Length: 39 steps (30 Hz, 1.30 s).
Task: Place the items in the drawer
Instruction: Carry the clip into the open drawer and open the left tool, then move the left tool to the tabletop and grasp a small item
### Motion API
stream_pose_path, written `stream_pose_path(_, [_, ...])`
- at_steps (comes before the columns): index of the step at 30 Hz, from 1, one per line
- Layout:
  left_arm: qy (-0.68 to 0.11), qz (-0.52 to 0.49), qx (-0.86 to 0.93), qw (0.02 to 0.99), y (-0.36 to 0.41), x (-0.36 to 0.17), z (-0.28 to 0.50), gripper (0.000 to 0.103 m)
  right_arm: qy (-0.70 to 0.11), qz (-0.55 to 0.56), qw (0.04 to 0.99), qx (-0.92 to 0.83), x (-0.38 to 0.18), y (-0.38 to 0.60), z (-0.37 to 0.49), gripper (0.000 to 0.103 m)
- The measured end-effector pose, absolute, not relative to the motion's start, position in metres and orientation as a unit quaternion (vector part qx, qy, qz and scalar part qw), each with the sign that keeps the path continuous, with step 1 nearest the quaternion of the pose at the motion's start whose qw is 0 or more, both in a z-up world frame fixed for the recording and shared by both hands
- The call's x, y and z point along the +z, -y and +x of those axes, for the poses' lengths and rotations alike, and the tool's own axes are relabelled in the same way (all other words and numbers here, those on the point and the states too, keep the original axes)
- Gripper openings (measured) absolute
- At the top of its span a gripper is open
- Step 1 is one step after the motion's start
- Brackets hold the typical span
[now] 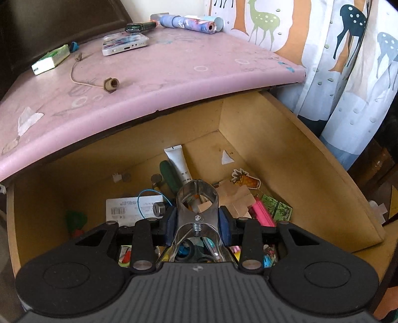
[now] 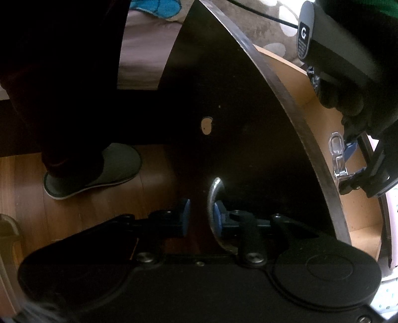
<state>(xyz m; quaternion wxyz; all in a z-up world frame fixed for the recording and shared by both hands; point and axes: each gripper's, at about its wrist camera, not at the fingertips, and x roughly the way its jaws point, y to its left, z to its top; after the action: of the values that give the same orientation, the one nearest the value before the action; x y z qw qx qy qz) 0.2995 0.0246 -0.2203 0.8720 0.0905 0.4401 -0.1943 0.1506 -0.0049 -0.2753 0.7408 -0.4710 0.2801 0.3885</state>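
In the left wrist view, the left gripper [image 1: 197,221] is clamping a clear plastic spring clip [image 1: 197,206] between its blue pads [image 1: 225,223], holding it over the open wooden drawer [image 1: 298,174]. The clip's rounded jaws are pointing forward, above the clutter on the drawer floor: a white tube [image 1: 179,162], a barcoded paper label [image 1: 131,207], a pink marker [image 1: 263,215] and a pineapple sticker [image 1: 245,180]. Above the drawer, the pink tabletop [image 1: 154,82] is carrying a phone in a patterned case [image 1: 124,43], a small green-and-white box [image 1: 51,59] and a rolled patterned item [image 1: 189,22].

In the right wrist view, the right gripper [image 2: 200,217] is sitting at the dark drawer front [image 2: 223,124], its narrowly parted fingers straddling the curved metal handle [image 2: 214,196]; the right pad [image 2: 217,218] is lying against the handle, while the left one is standing apart from it. At the upper right, the left gripper [image 2: 348,171] is holding the clear clip [image 2: 337,151] over the drawer's interior. A grey slipper [image 2: 99,171] is resting on the wooden floor [image 2: 24,186].
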Motion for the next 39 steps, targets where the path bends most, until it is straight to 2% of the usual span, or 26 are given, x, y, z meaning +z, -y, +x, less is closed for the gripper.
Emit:
stream_pose_path(2, [-0.435,0.094,-0.19,0.875,-0.024,-0.22,0.301,0.037,-0.281,-0.469,0.742,0.388,-0.275,0.005,0.151,0.017])
stream_pose_path(3, [-0.431,0.098,-0.192,0.876,-0.023,-0.22,0.301,0.047,-0.281,-0.468,0.743,0.388,-0.275,0.006,0.152,0.015])
stream_pose_path(5, [-0.426,0.098,-0.191,0.879,-0.023,-0.219,0.301,0.059,-0.282,-0.467,0.743,0.387,-0.274,0.006,0.152,0.014])
stream_pose_path(12, [-0.421,0.092,-0.201,0.88,-0.023,-0.212,0.297,0.06,-0.288,-0.455,0.749,0.386,-0.27,0.008,0.156,0.007])
stream_pose_path(21, [-0.403,0.088,-0.209,0.887,-0.028,-0.196,0.288,0.06,-0.294,-0.441,0.754,0.388,-0.267,0.012,0.159,0.005])
stream_pose_path(29, [-0.368,0.041,-0.211,0.905,-0.042,-0.172,0.263,0.061,-0.31,-0.414,0.769,0.375,-0.268,0.01,0.165,0.005])
stream_pose_path(34, [-0.339,0.032,-0.179,0.923,-0.059,-0.144,0.253,0.068,-0.316,-0.398,0.778,0.37,-0.268,0.011,0.168,0.006])
stream_pose_path(39, [-0.313,0.003,-0.126,0.941,-0.079,-0.109,0.289,0.076,-0.319,-0.395,0.778,0.37,-0.267,0.011,0.168,0.006])
